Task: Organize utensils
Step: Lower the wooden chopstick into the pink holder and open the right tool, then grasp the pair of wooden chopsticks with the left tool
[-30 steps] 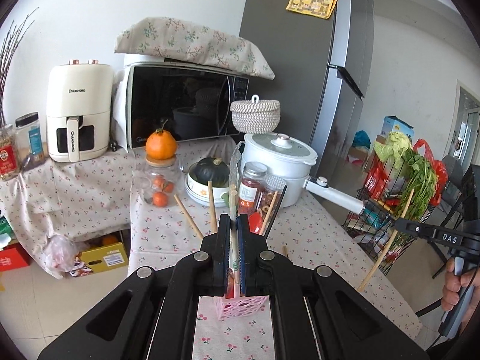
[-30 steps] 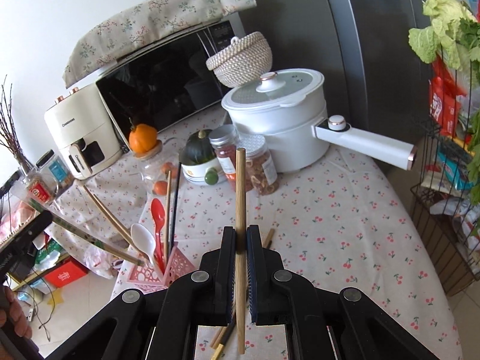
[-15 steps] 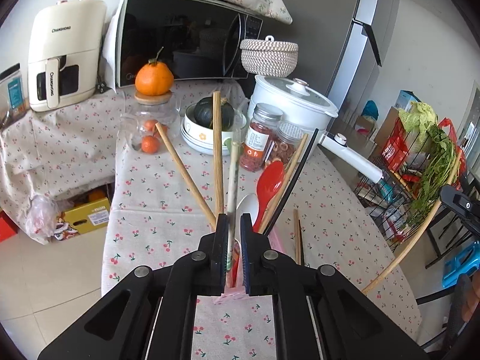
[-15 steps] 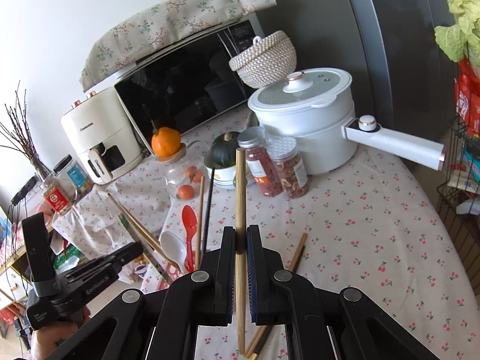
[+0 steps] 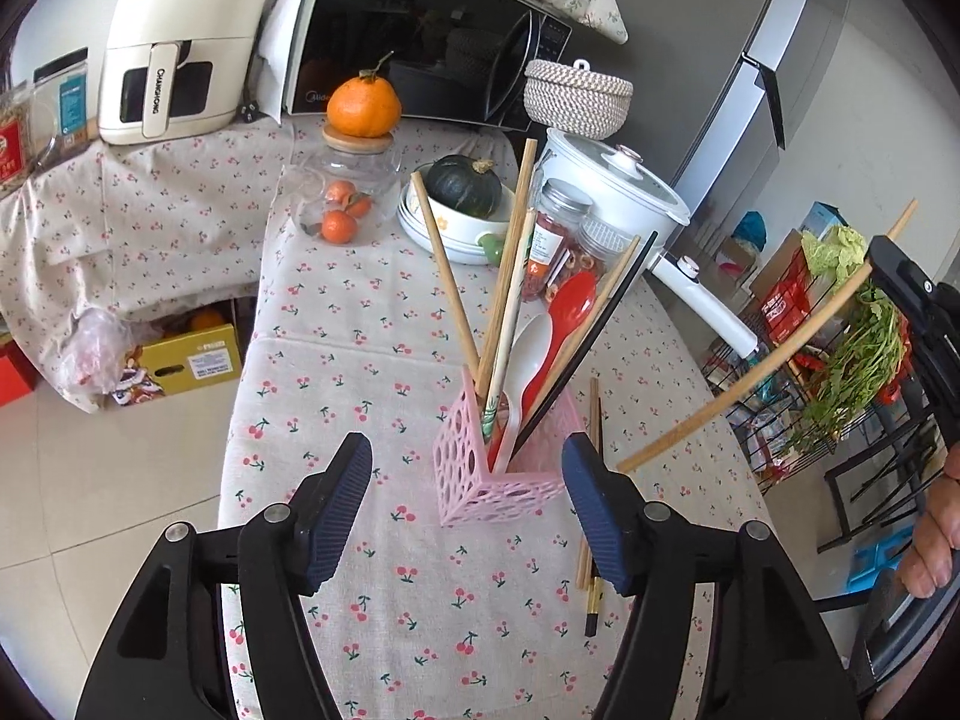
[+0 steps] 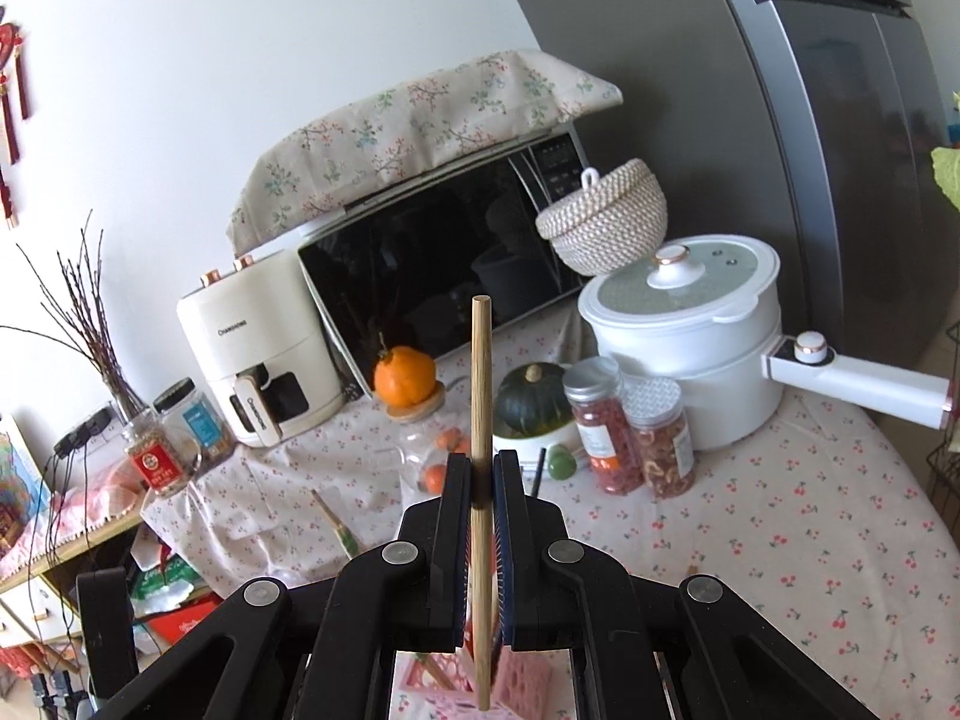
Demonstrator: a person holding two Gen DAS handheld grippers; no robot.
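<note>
A pink perforated utensil holder (image 5: 480, 480) stands on the cherry-print tablecloth (image 5: 336, 312). It holds wooden chopsticks (image 5: 444, 276), a patterned chopstick (image 5: 511, 312), a black chopstick (image 5: 600, 330), a white spoon (image 5: 531, 348) and a red spoon (image 5: 570, 306). My left gripper (image 5: 465, 510) hovers just before the holder; its jaws are opening and nothing is pressed between the pads. My right gripper (image 6: 480, 480) is shut on a bare wooden chopstick (image 6: 480, 384), held upright over the holder (image 6: 528, 681). The left wrist view shows that chopstick (image 5: 750, 372) slanting in from the right.
Loose chopsticks (image 5: 593, 516) lie on the cloth right of the holder. Behind it stand two spice jars (image 5: 558, 228), a bowl with a green squash (image 5: 465, 186), a glass jar of oranges (image 5: 348, 198), a white pot (image 5: 618, 186) with a long handle, a microwave and an air fryer. A wire rack with greens (image 5: 858, 372) is at right.
My left gripper sank toward the holder and opened, leaving the patterned chopstick standing in it. My right gripper rose and moved over the holder, still gripping its chopstick.
</note>
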